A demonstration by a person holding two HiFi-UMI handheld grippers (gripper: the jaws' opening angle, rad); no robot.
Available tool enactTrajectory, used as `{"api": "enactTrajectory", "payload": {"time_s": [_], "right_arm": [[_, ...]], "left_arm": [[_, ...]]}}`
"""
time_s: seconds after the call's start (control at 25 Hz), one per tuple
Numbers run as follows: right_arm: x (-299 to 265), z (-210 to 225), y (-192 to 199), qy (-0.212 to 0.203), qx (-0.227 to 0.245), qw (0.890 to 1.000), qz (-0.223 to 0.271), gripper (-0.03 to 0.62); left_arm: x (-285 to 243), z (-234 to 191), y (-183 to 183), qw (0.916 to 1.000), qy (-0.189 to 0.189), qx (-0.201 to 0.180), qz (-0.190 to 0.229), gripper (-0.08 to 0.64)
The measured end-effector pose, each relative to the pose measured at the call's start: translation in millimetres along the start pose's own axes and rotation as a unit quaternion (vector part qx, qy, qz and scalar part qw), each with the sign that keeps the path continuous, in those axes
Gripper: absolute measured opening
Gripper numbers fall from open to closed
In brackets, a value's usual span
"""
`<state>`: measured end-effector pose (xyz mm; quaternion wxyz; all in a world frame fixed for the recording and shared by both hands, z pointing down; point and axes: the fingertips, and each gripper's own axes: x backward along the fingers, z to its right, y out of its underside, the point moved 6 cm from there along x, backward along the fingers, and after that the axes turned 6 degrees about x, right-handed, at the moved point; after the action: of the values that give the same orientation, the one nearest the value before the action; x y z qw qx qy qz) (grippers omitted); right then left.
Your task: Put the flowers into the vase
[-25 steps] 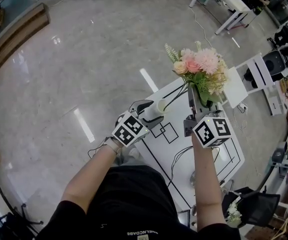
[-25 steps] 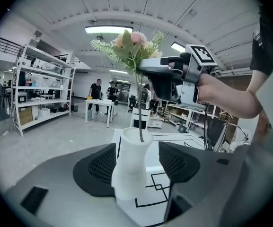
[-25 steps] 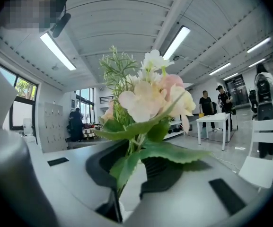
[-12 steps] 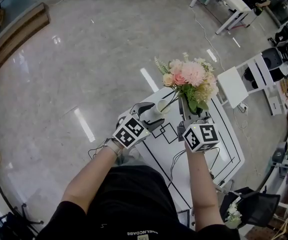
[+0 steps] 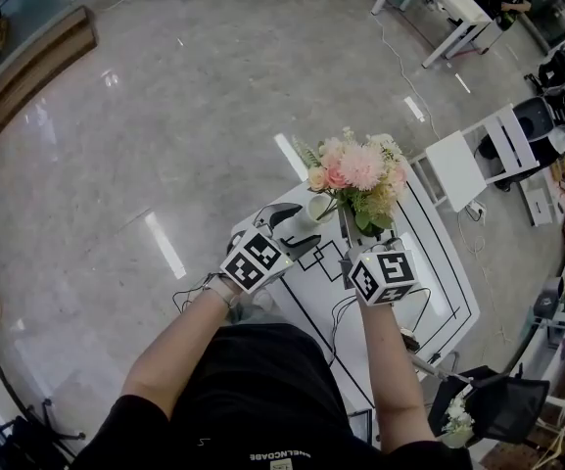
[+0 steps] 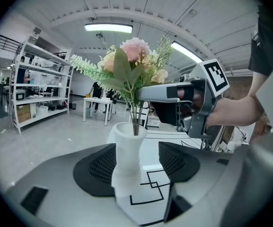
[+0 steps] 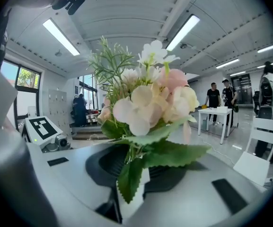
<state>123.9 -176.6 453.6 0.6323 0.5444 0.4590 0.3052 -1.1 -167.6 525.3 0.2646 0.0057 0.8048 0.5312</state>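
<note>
**A:** Two grippers, what does each hold?

**B:** On the left gripper the jaws stand wide about the white vase on the table, with a gap at its right side.

**A:** And the flowers?

**B:** The right gripper pinches their stems, jaws narrow. They stand upright above the vase, stems down in its mouth.

Stems run into vase, ends hidden. Above vase, bouquet leaves mask your right gripper's hold on stems. In head view, vase base hidden behind your left gripper.
</note>
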Motion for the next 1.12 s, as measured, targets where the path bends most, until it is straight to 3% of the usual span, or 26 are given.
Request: {"api": "enactTrajectory", "payload": {"time_s": [0.44,0.64,1.12], "right_arm": [[6.9,-14.3,15.6,-0.007,0.014,1.0,-0.015,0.091],[6.4,-26.1,32.6,-0.016,0.026,0.998,-0.048,0.111],[7.5,-44.6,42.5,-0.019,0.055,0.996,-0.074,0.27]], "left_arm": [[4.4,2.3,6.7,1.0,-0.006,0.006,-0.002,0.264],[5.9,5.1,8.2,1.0,-0.003,0.005,-0.003,0.264],[10.9,9.9,18.5,0.9999,0.001,0.012,-0.011,0.264]]}}
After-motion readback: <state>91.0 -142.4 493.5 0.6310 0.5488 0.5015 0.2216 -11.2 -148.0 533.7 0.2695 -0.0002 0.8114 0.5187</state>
